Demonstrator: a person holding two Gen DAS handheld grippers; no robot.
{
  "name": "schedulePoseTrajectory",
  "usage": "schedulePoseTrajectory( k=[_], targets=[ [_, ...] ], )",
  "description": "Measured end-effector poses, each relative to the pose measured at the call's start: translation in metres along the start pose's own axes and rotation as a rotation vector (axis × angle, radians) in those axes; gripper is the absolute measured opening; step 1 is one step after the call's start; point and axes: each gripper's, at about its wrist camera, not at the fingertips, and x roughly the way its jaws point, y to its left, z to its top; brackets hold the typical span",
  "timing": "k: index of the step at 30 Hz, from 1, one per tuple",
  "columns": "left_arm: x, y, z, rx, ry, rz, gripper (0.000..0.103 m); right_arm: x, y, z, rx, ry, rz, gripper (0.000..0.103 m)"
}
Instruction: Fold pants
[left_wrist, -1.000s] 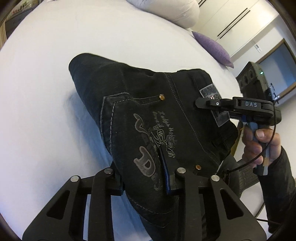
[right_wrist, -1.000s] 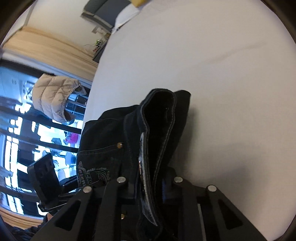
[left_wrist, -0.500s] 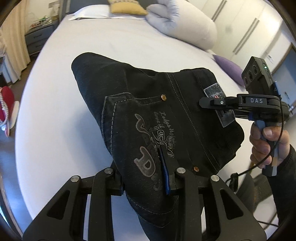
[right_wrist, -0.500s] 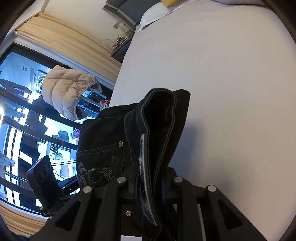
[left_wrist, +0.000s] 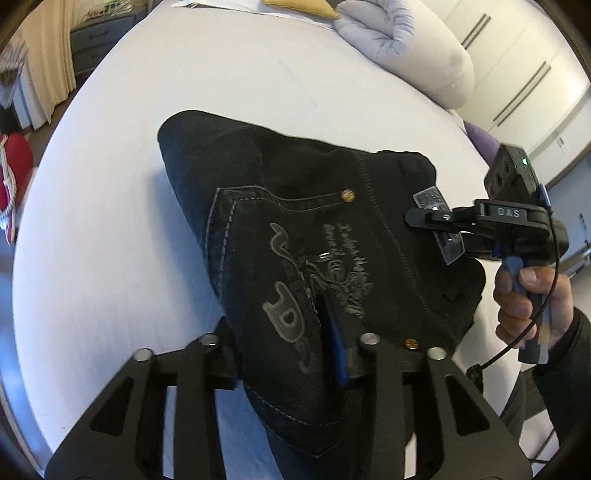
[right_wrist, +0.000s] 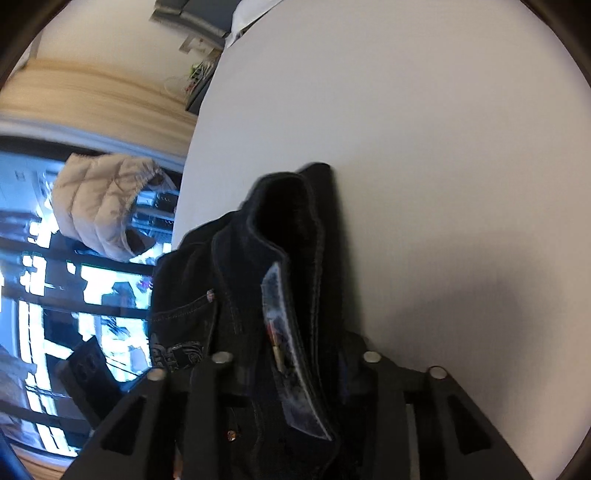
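The black denim pants (left_wrist: 295, 229) are held up over a white bed (left_wrist: 110, 221), back pocket with grey embroidery facing the left wrist camera. My left gripper (left_wrist: 291, 354) is shut on the pocket side near the hip. My right gripper (left_wrist: 436, 221) is shut on the waistband at the grey patch, at the right of the left wrist view. In the right wrist view the waistband of the pants (right_wrist: 288, 295) runs edge-on between the shut jaws of my right gripper (right_wrist: 295, 365), and the far fold hangs over the sheet.
A rolled white duvet (left_wrist: 406, 48) and a purple pillow (left_wrist: 480, 140) lie at the far side of the bed. A beige puffer jacket (right_wrist: 99, 203) hangs by the window. A nightstand (left_wrist: 96, 48) stands beyond the bed's left edge.
Both grippers have kept their grip and lifted and turned with the pants; more of the room beyond the bed shows now. The right wrist view is blurred by motion.
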Motion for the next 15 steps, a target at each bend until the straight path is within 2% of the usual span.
schedulePoseTrajectory(
  k=[3, 6, 7, 8, 11, 15],
  targets=[
    [0.001, 0.017, -0.006, -0.062, -0.016, -0.051, 0.047, 0.0, -0.003, -0.003, 0.008, -0.017, 0.034, 0.04],
    [-0.011, 0.028, -0.017, -0.094, -0.031, -0.051, 0.05, -0.011, 0.009, -0.01, -0.021, -0.065, -0.038, 0.05],
    [-0.014, 0.027, -0.018, -0.094, -0.042, -0.031, 0.051, -0.017, 0.014, -0.013, -0.046, -0.089, -0.068, 0.054],
    [-0.023, 0.027, -0.022, -0.093, -0.064, -0.011, 0.056, -0.026, 0.021, -0.019, -0.078, -0.122, -0.097, 0.055],
    [-0.063, 0.026, -0.044, -0.078, -0.171, 0.079, 0.085, -0.06, 0.039, -0.039, -0.147, -0.234, -0.159, 0.065],
    [-0.135, -0.008, -0.065, 0.009, -0.382, 0.227, 0.095, -0.105, 0.072, -0.075, -0.249, -0.387, -0.217, 0.074]
  ],
)
